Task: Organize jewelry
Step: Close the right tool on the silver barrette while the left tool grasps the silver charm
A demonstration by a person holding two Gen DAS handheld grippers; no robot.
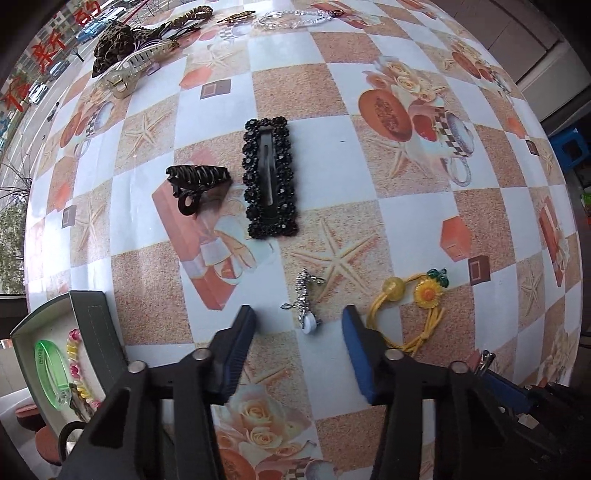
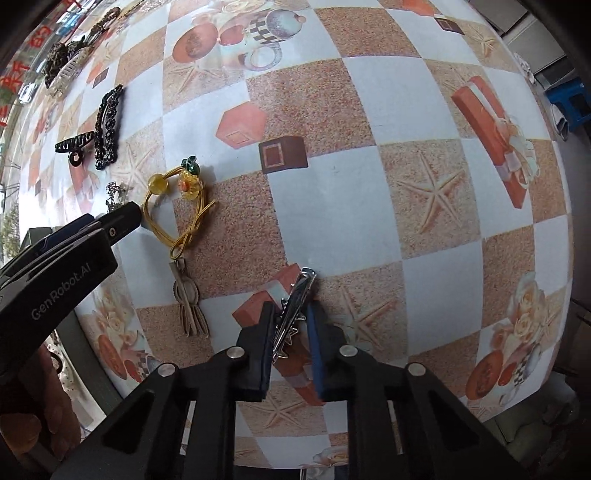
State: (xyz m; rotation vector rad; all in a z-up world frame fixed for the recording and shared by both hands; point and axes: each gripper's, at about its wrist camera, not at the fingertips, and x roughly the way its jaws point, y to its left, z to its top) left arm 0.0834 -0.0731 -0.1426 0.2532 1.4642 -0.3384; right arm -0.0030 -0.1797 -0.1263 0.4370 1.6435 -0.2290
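My left gripper [image 1: 299, 326] points down at the patterned tablecloth, its jaws apart. A small silver rhinestone brooch [image 1: 306, 302] lies between the fingertips, and neither pad touches it. In the right wrist view my right gripper [image 2: 291, 328] is shut on a silver toothed hair clip [image 2: 297, 302], with both pads against its sides. A yellow hair tie with a sunflower [image 1: 415, 306] lies just right of the left gripper. An open box [image 1: 90, 314] at the lower left holds a green bangle [image 1: 46, 363] and a bead bracelet [image 1: 75, 360].
A black beaded snap clip [image 1: 271, 177] and a dark claw clip [image 1: 197, 181] lie mid-table. At the far left edge sits a pile of hair accessories [image 1: 122, 55], and a clear bead necklace [image 1: 291, 18] lies beyond it. A blue stool [image 1: 569, 147] stands off the table's right side.
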